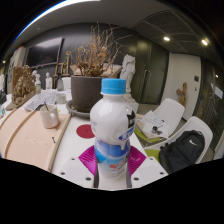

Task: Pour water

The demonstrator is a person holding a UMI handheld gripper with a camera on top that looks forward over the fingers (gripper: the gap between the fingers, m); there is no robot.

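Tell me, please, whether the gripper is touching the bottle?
Touching. The gripper view shows the bottle held upright in the gripper, its pink pads pressed against the bottle's lower sides with no gap visible either side.

One bottle [114, 132] with a blue cap, upright between two pink pads [90, 158]. One gripper [112, 165], two fingers. One grey pot [86, 92] of dried branches. One small cup [49, 117] on the table [30, 135]. Two white chairs [165, 120] (one under a black bag [183, 150]).
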